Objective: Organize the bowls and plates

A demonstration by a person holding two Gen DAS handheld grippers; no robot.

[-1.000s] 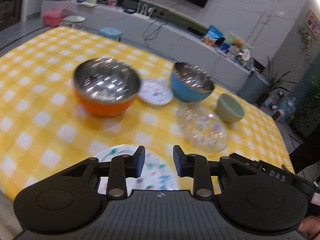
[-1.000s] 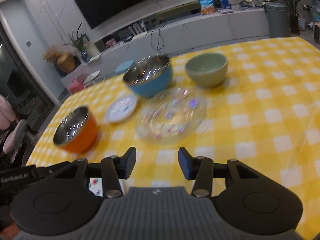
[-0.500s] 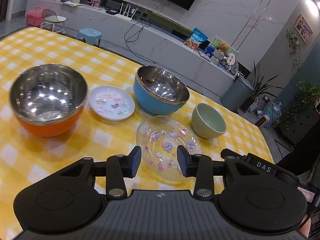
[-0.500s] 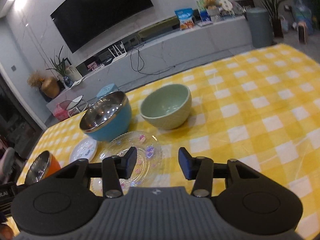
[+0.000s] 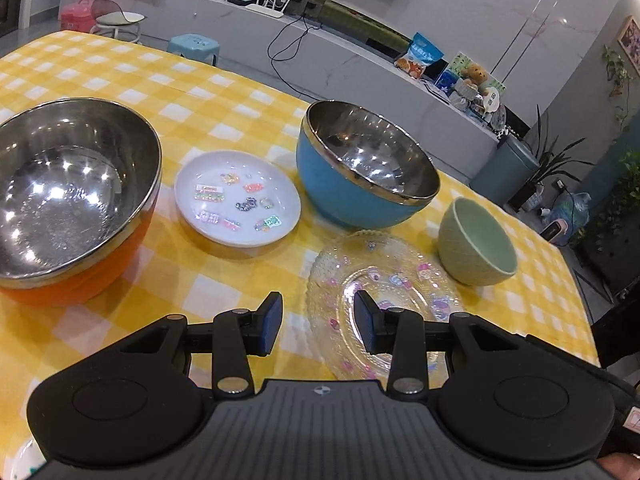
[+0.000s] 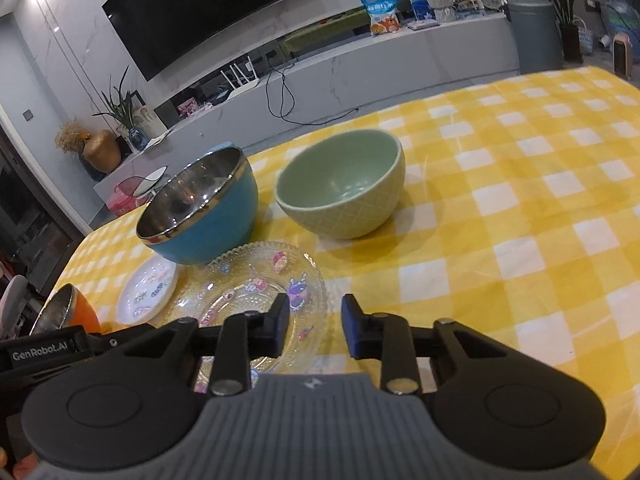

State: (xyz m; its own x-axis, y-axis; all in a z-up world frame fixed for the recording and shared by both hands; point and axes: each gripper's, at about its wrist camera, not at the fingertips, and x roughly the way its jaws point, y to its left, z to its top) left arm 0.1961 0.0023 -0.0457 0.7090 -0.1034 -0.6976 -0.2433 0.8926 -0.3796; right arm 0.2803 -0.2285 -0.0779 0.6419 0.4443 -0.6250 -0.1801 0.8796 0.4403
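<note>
Tongs both wide apart, empty: left gripper point(image 5: 316, 322) and right gripper point(image 6: 314, 330) over clear patterned glass plate point(image 5: 400, 284) on yellow checked tablecloth point(image 6: 520, 216).

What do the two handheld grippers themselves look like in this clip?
Both are matte black with round-lobed bodies and ribbed central plates. The left gripper has a darker ribbed plate; the right gripper has a grey one. Both carry dark blue finger pads and silver pivot pins. "GenRobot.AI" lettering marks the left unit's side.

Bench cloth point(image 5: 224, 92) yellow-and-white check; orange bowl point(image 5: 76, 280) with steel lining; blue bowl point(image 5: 344, 196) with steel lining, bright rim; small plate point(image 5: 236, 200) white with multicoloured sticker motifs; glass plate point(image 5: 384, 280) clear, beaded texture, pink-purple cartoon prints; small bowl point(image 6: 348, 196) pale green, lattice-embossed outside
</note>
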